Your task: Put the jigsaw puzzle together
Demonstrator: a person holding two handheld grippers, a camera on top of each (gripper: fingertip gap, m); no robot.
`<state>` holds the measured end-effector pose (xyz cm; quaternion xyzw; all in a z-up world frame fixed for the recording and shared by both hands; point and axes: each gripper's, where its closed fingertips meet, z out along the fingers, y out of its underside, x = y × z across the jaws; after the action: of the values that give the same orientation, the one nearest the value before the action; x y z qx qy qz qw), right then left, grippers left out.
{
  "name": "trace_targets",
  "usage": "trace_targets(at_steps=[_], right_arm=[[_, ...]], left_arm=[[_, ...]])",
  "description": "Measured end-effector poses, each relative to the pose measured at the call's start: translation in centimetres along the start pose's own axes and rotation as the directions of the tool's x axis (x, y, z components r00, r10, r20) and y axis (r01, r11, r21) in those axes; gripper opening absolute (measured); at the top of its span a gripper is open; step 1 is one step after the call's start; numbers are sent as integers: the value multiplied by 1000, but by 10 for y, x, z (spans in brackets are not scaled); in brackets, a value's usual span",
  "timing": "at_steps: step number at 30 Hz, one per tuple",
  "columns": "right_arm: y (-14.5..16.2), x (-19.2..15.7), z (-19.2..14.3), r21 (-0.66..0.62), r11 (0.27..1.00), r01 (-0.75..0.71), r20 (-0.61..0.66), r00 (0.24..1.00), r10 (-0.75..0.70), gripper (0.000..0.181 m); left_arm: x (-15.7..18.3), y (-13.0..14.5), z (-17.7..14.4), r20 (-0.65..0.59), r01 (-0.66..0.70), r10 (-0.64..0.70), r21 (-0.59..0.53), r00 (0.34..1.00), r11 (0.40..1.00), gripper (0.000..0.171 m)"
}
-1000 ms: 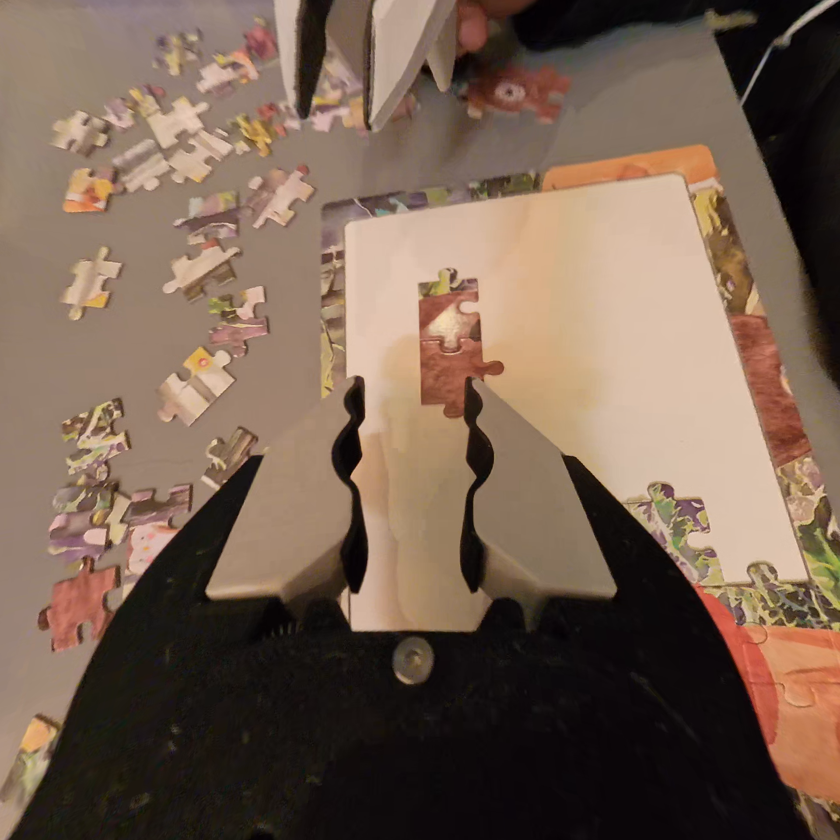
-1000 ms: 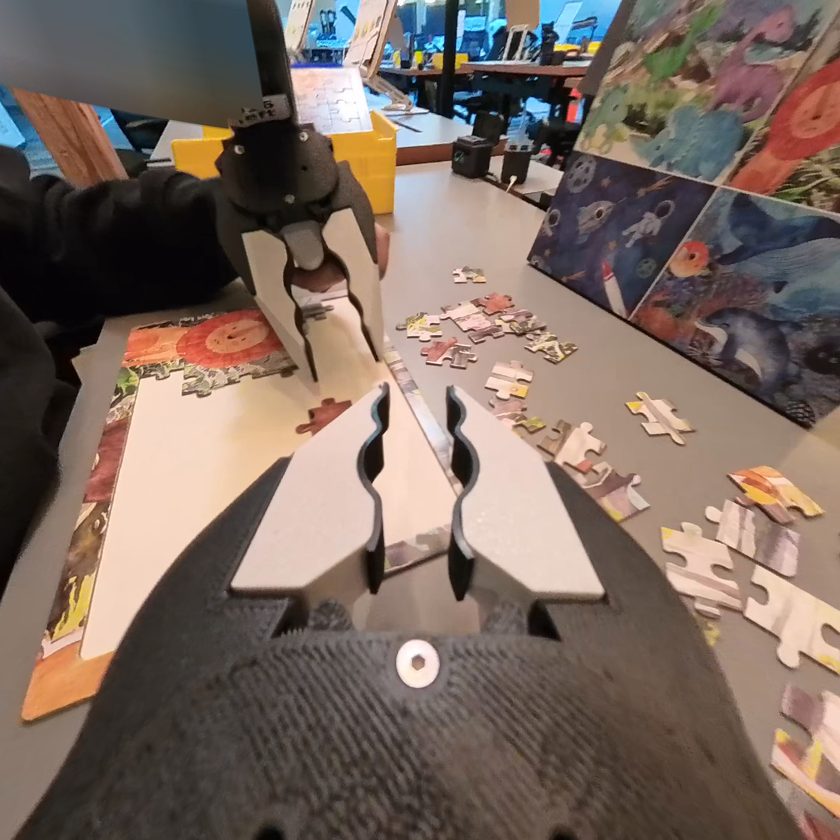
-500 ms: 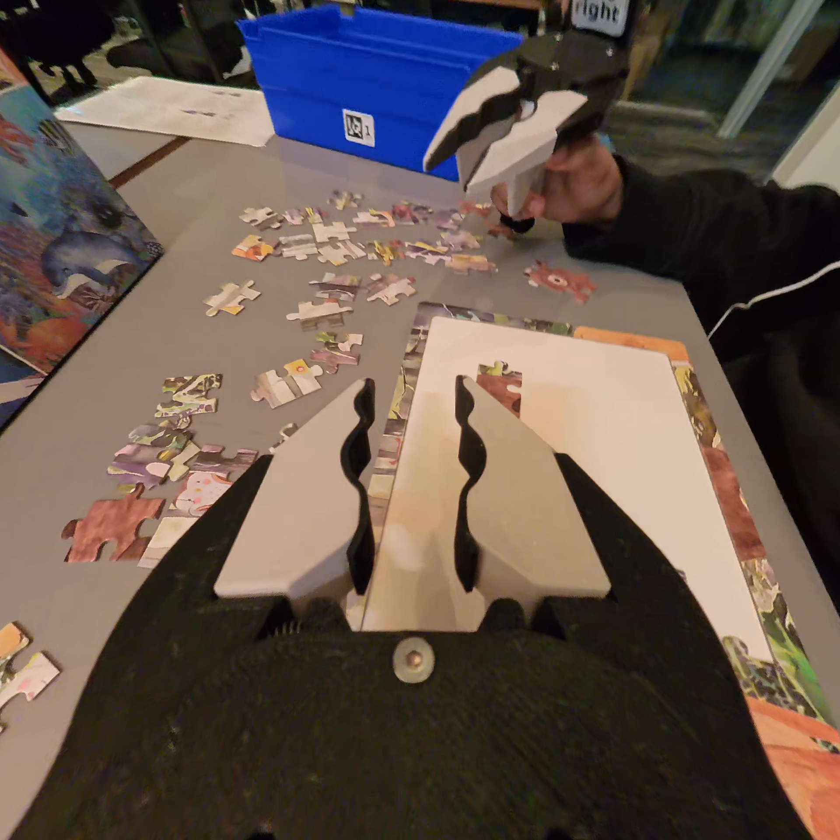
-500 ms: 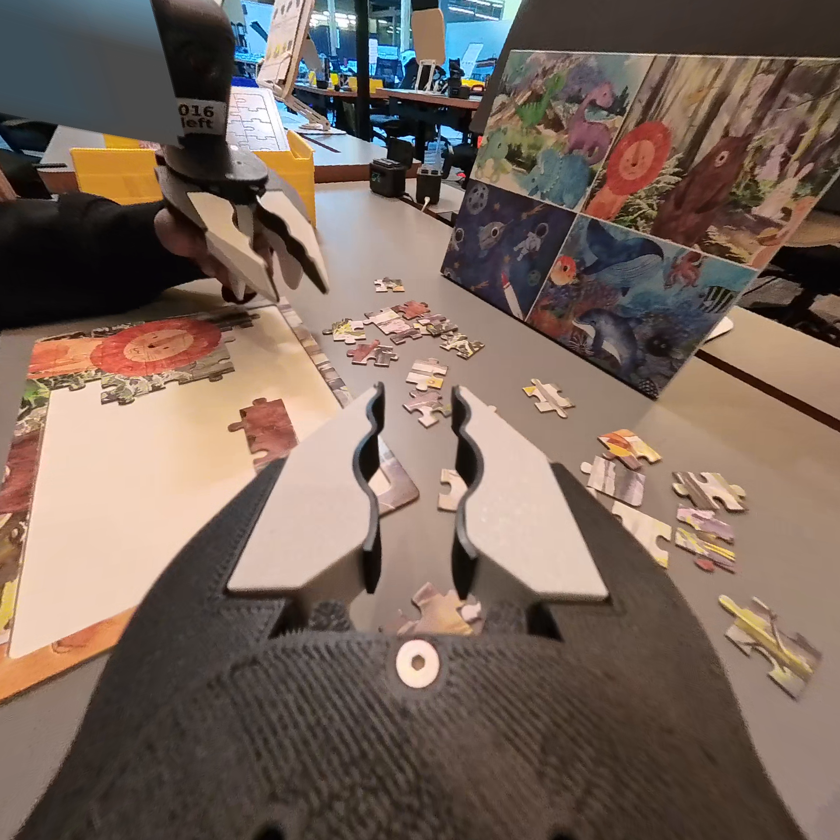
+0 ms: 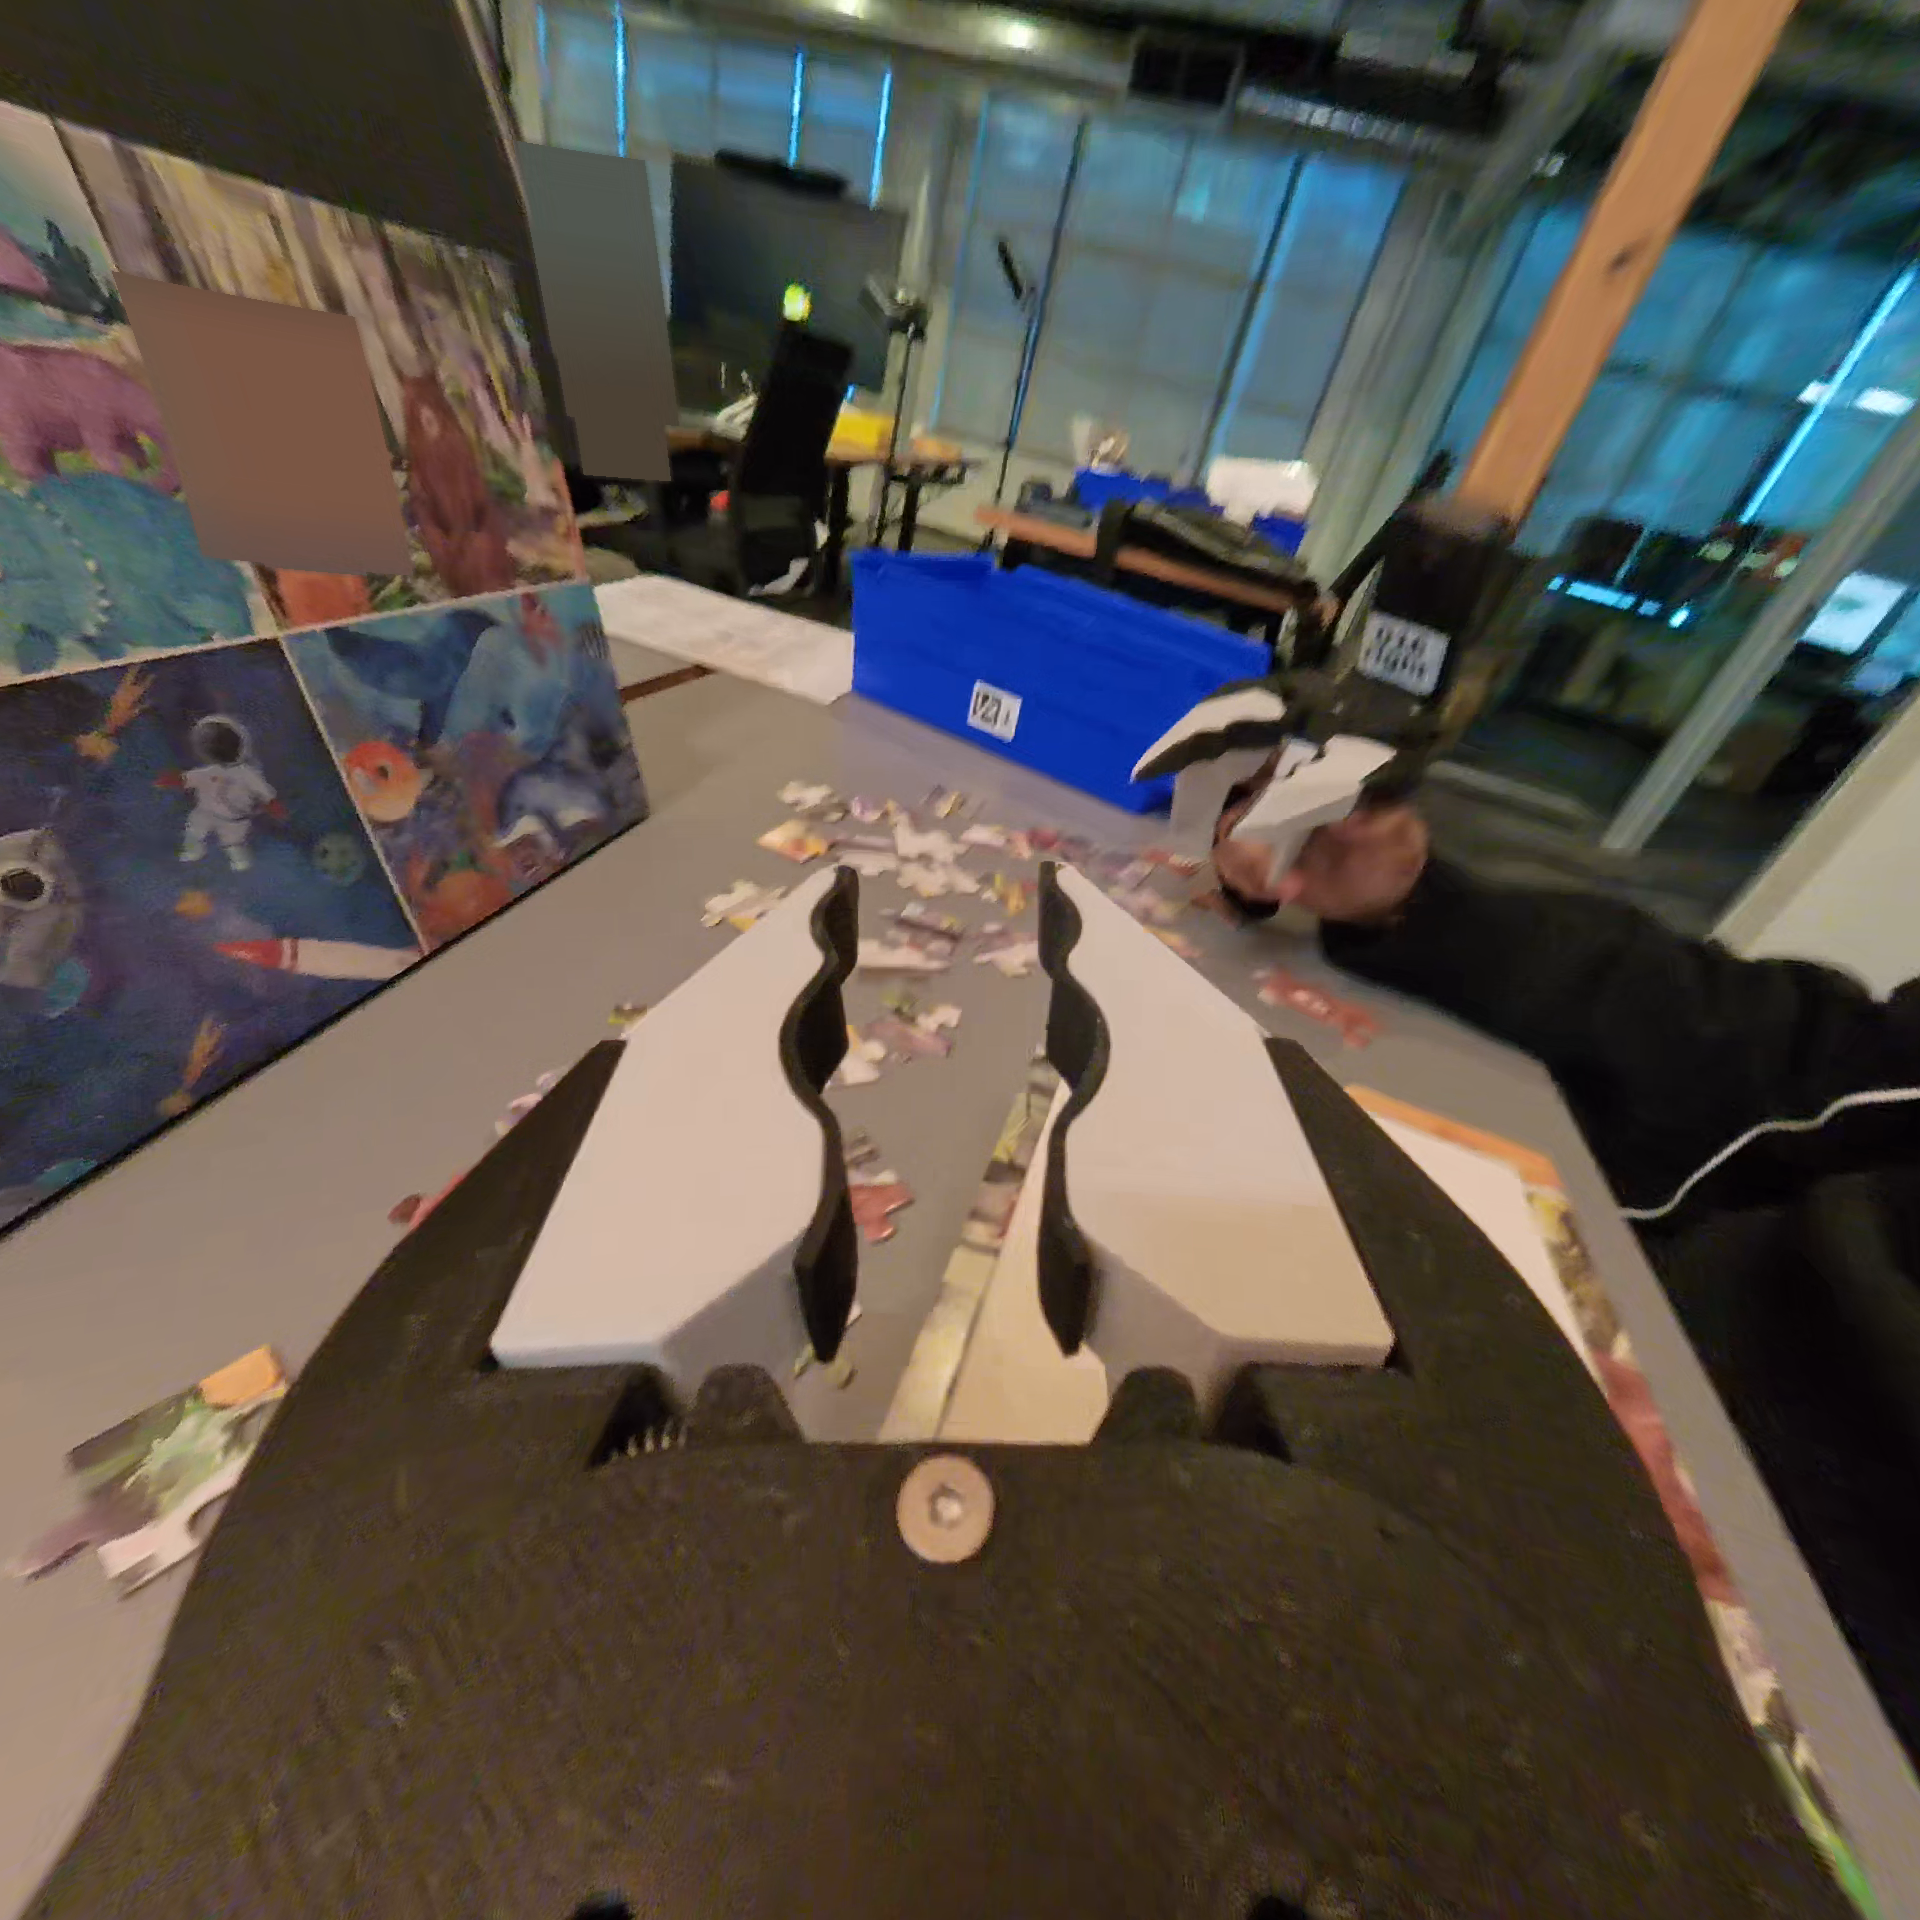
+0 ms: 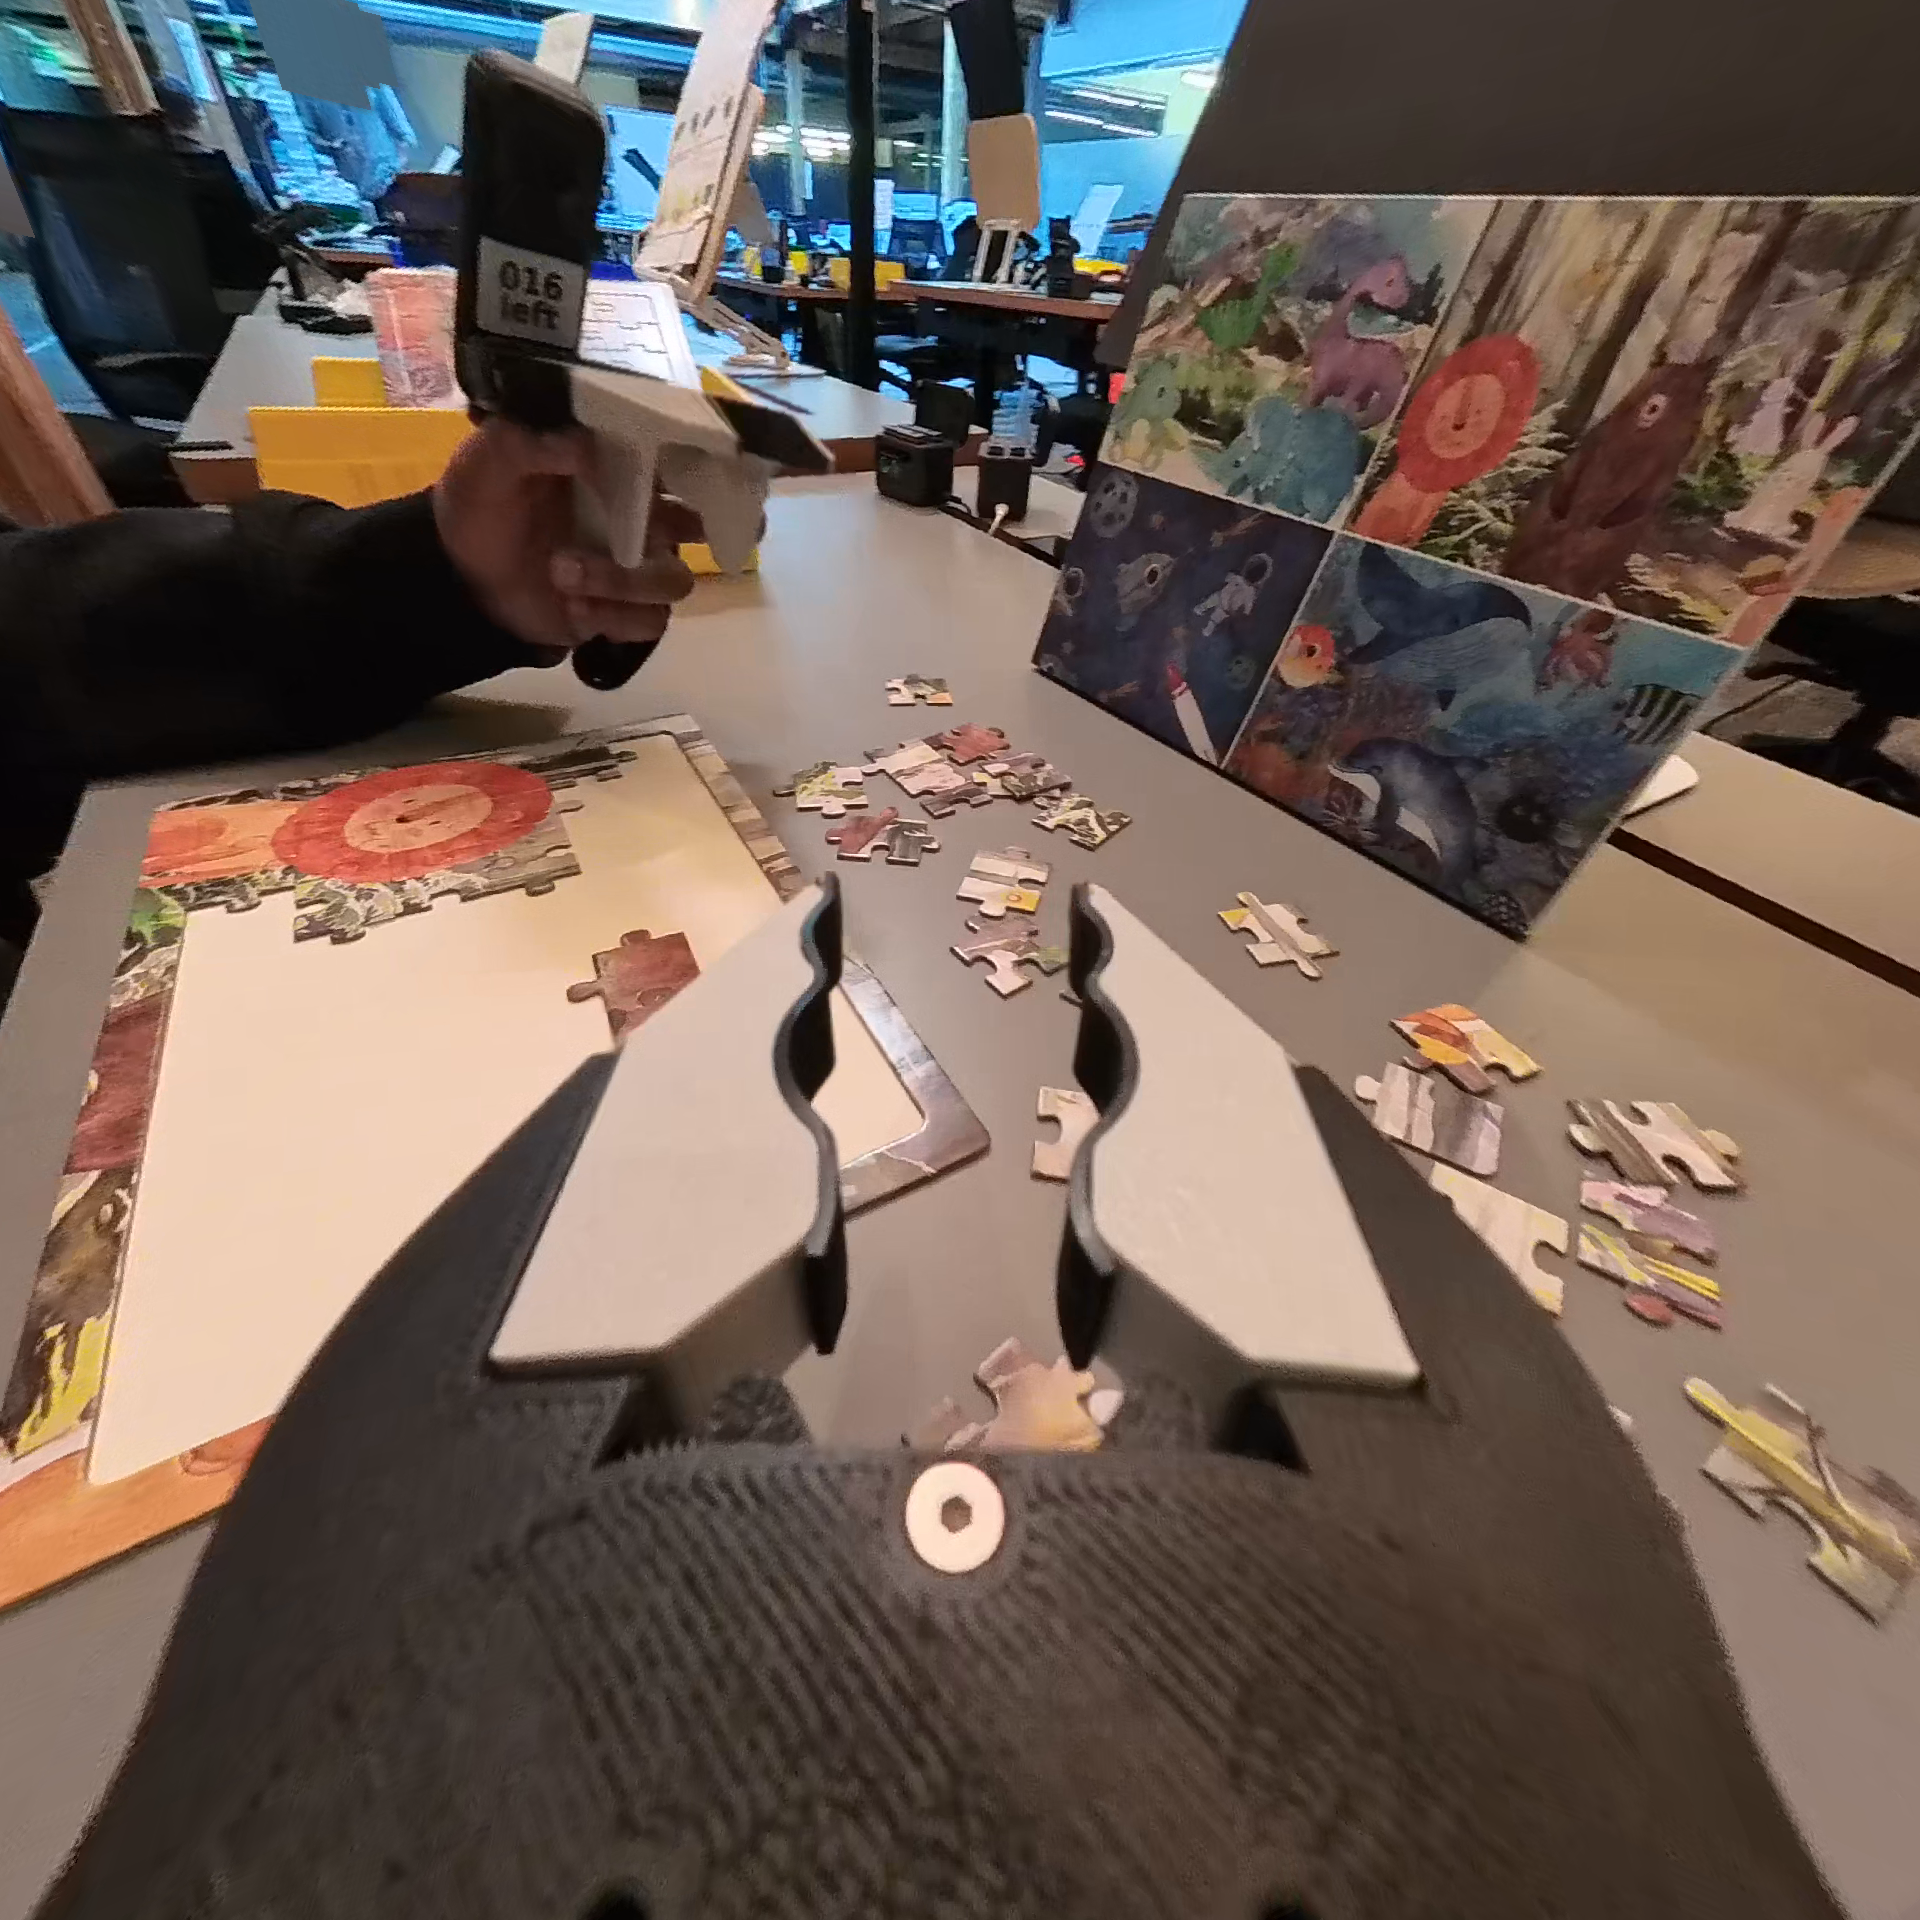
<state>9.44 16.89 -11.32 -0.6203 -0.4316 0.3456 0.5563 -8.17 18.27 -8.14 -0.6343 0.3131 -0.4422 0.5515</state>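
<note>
Jaws of both the right gripper (image 6: 951,1049) and left gripper (image 5: 940,1029) are held apart and empty, with the loose pieces (image 6: 1003,940) scattered nearer the right one, between the puzzle frame (image 6: 914,1127) and the tabletop's (image 6: 1351,831) far edge.

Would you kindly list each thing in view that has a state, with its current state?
Left gripper: open, empty, raised off the table.
Right gripper: open, empty, above loose pieces.
Puzzle board: flat, partly filled, middle bare.
Lion section: assembled at the board's far end.
Brown piece: lying alone inside the board.
Loose pieces: scattered, unplaced.
Picture panel: propped upright.
</note>
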Motion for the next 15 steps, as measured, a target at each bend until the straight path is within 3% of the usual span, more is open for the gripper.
trace_targets(at_steps=[4, 15], right_arm=[[-3, -3, -2, 14, 1000, 6, -60, 998, -5, 41], [-27, -19, -22, 131, 990, 60, -210, 977, -31, 36]], left_arm=[[4, -13, -5, -1, -22, 22, 70, 1000, 997, 34], [-5, -12, -8, 6, 15, -16, 116, 1000, 993, 32]])
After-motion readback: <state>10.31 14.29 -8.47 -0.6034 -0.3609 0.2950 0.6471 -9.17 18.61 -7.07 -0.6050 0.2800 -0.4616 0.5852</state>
